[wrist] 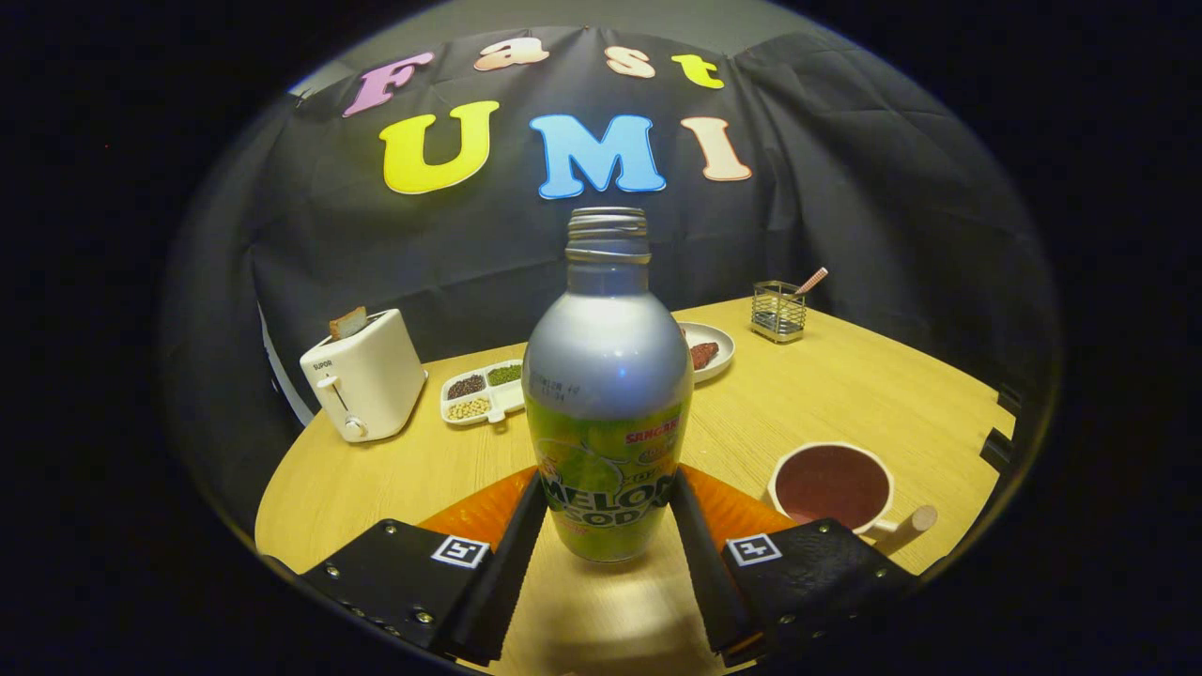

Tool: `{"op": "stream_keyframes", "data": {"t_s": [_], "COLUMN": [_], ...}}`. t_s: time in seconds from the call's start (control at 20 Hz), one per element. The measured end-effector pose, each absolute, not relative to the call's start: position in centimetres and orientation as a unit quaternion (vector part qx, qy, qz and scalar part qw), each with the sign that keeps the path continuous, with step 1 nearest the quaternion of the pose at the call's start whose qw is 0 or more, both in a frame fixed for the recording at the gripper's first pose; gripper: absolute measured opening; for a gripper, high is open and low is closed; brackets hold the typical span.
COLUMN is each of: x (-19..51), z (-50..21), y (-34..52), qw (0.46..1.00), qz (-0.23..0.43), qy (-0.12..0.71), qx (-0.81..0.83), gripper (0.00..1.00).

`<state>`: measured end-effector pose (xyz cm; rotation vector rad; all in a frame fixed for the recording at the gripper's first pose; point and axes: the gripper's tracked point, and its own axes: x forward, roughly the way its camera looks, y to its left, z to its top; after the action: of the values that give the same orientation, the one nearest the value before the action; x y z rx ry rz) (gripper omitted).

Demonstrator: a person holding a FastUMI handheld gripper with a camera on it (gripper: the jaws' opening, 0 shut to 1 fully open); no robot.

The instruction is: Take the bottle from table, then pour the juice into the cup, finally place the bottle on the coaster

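Note:
A silver bottle [608, 376] with a green melon-soda label stands upright and uncapped between my fingers. My gripper [608, 490] is shut on the bottle's lower label, one finger pressing on each side. An orange coaster [474, 514] lies on the wooden table just behind the bottle's base and shows on both sides of it. A shadow falls on the wood under the bottle; I cannot tell whether its base touches. A white cup [776, 481] with a wooden handle stands to the right of the fingers, and its inside looks dark red-brown.
A white toaster [366, 376] with a slice of bread stands at the back left. A divided tray [484, 392] of beans and a plate [718, 352] with food lie behind the bottle. A wire holder [778, 312] with a stick stands at the back right. The table [845, 394] ends near the cup.

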<state>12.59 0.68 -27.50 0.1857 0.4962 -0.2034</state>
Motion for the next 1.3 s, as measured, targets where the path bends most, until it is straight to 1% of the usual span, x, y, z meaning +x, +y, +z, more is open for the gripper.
{"op": "stream_keyframes", "data": {"t_s": [0.45,0.65,1.1,1.3], "x": [17.1,18.6,19.7,19.8], "z": [-28.7,-29.7,-32.2,-32.2], "y": [0.1,0.2,1.2,1.4], "qw": [0.961,0.961,0.96,0.961], "qz": [-0.116,-0.112,-0.094,-0.087], "qy": [0.237,0.242,0.263,0.26], "qx": [0.087,0.071,0.031,0.025], "gripper": [0.77,0.77,0.77,0.77]}}
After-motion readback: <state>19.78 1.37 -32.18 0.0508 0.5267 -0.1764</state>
